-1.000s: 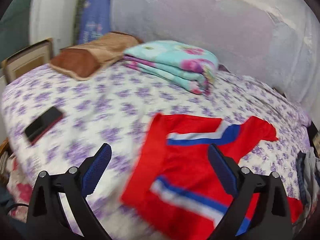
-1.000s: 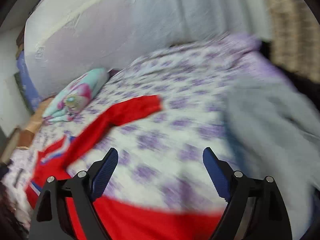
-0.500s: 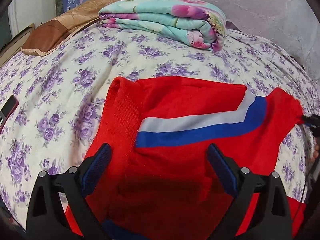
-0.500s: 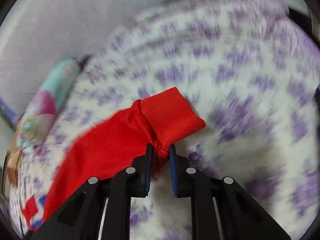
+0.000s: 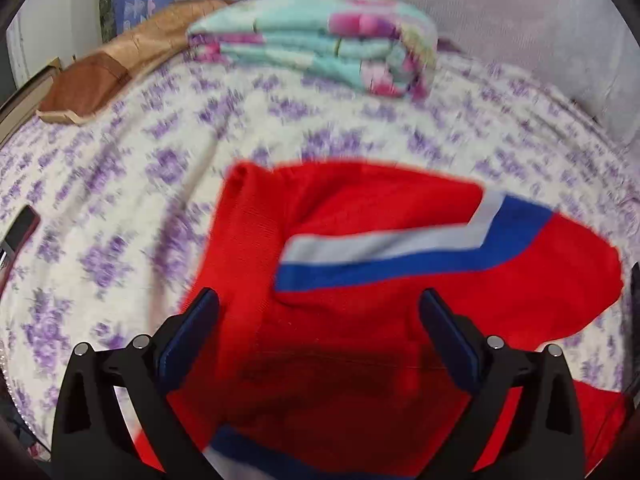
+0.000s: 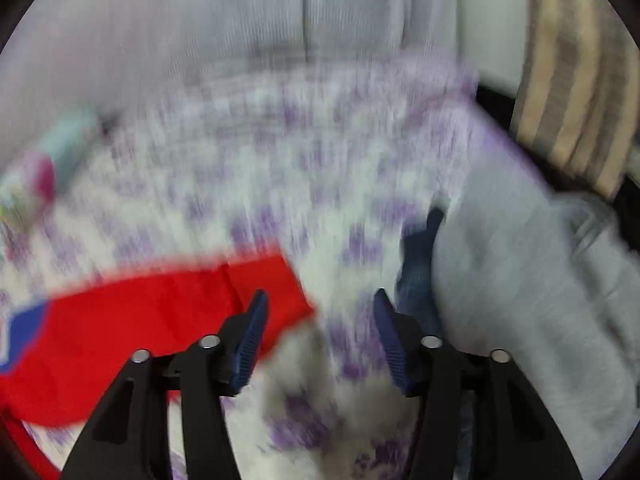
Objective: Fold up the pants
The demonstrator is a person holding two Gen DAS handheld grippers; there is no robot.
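Observation:
Red pants (image 5: 360, 336) with a white and blue stripe lie on the purple-flowered bedsheet (image 5: 120, 200), one leg laid over the other. My left gripper (image 5: 318, 320) is open and empty, held just above the red fabric. In the blurred right wrist view the red leg end (image 6: 160, 320) lies left of and partly behind my right gripper (image 6: 320, 324), which is open and empty above the sheet (image 6: 320, 184).
A folded teal floral blanket (image 5: 320, 48) and a brown pillow (image 5: 120, 64) sit at the bed's far side. A dark phone (image 5: 20, 228) lies at the left edge. A grey garment (image 6: 532, 288) and a dark one (image 6: 416, 256) lie to the right.
My right gripper has let go of the red leg end and opened, pulling back to the right. My left gripper has pulled back a little, staying open over the pants.

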